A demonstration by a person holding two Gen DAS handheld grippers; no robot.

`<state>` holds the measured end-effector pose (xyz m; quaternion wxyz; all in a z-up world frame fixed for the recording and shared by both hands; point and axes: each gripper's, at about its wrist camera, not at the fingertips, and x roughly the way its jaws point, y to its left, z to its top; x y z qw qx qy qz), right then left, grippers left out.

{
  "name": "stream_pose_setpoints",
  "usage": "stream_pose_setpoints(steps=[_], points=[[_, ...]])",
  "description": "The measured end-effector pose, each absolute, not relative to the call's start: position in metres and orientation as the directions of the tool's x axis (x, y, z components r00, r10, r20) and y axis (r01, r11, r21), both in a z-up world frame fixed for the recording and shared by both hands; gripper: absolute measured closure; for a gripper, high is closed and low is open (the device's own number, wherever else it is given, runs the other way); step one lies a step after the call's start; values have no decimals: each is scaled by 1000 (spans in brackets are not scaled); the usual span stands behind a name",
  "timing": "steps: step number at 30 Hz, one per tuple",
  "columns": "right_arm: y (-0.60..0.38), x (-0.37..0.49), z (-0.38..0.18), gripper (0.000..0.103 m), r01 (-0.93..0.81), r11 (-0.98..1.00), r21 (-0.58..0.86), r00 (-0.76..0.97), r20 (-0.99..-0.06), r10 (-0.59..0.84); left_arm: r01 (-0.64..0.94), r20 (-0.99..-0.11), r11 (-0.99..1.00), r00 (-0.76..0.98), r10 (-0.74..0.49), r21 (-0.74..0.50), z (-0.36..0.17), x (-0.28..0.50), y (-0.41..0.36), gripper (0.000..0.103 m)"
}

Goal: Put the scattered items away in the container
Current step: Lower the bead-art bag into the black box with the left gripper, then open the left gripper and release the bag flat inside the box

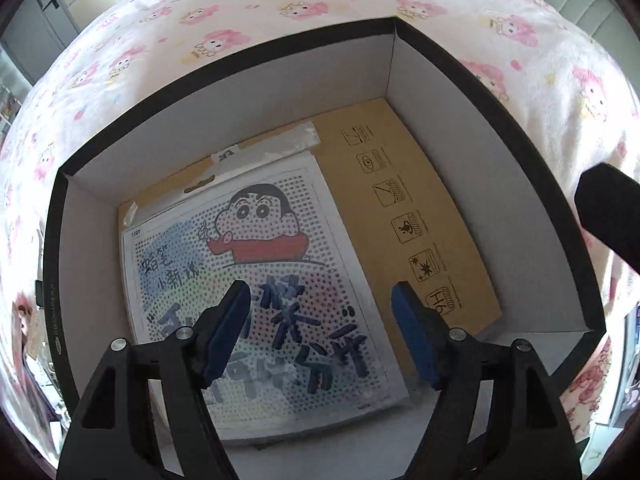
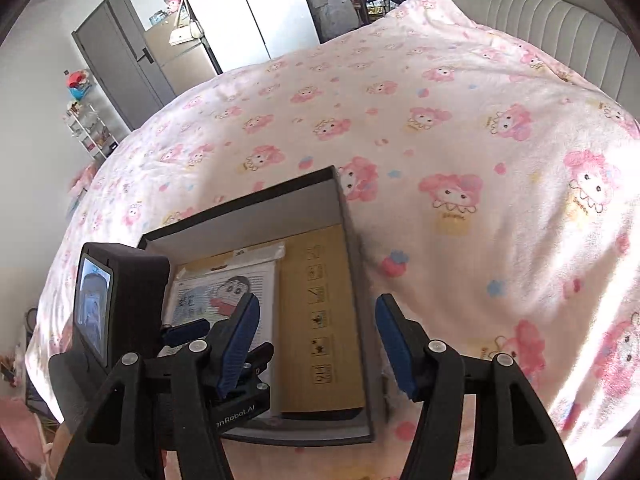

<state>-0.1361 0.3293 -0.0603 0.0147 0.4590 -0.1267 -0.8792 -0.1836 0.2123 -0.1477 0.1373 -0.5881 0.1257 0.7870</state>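
With the left gripper (image 1: pixel 320 320) spread over the box (image 1: pixel 500 92), nothing between pads, cartoon sheet (image 1: pixel 256 280) lies inside, cardboard (image 1: pixel 420 208) at 3 o'clock; right gripper (image 2: pixel 316 344) also apart, empty.

left hand-held gripper (image 1: pixel 320 332) pointing steeply down, jaws wide, empty; right hand-held gripper (image 2: pixel 316 344) parted, empty

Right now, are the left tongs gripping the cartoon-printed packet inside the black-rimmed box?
No: the left tongs hang open above the cartoon-printed packet, which lies flat in the box.
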Motion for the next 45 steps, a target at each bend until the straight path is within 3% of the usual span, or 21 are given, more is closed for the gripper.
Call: stream_pose_setpoints(steps=[5,10,14,20,28,32,34,37,45], points=[[344,-132,-73,46,-105,-973,206,-563,-819,-113,-406,-974,-904,-224,-44,134,-158,-188,224,29],[342,-134,-65,46,-81,-969,232,-570,-808,-146,-460,-987,-881,-151,-48,113,-167,-187,221,30],[327,-139,-61,46,-35,-972,232,-563,-808,-173,-406,-989,-907,-135,-61,111,-166,-198,200,31],[301,-150,-70,46,21,-962,274,-503,-828,-247,-276,-993,-961,-101,54,-24,-162,-215,163,27],[291,-175,-81,46,42,-946,322,-450,-839,-306,-214,-950,-954,-184,251,-210,-116,-208,104,32],[286,-194,-86,46,64,-959,275,-407,-870,-277,-131,-952,-981,-252,175,-145,-106,-238,77,35],[275,-207,-87,46,113,-946,303,-371,-870,-323,-70,-949,-979,-241,204,-192,-114,-255,69,43],[257,-232,-98,46,130,-942,311,-300,-893,-336,-33,-951,-972,-203,234,-232,-129,-280,65,43],[229,-269,-155,46,80,-959,271,-171,-944,-281,6,-985,-990,-102,141,-143,-170,-319,80,47]])
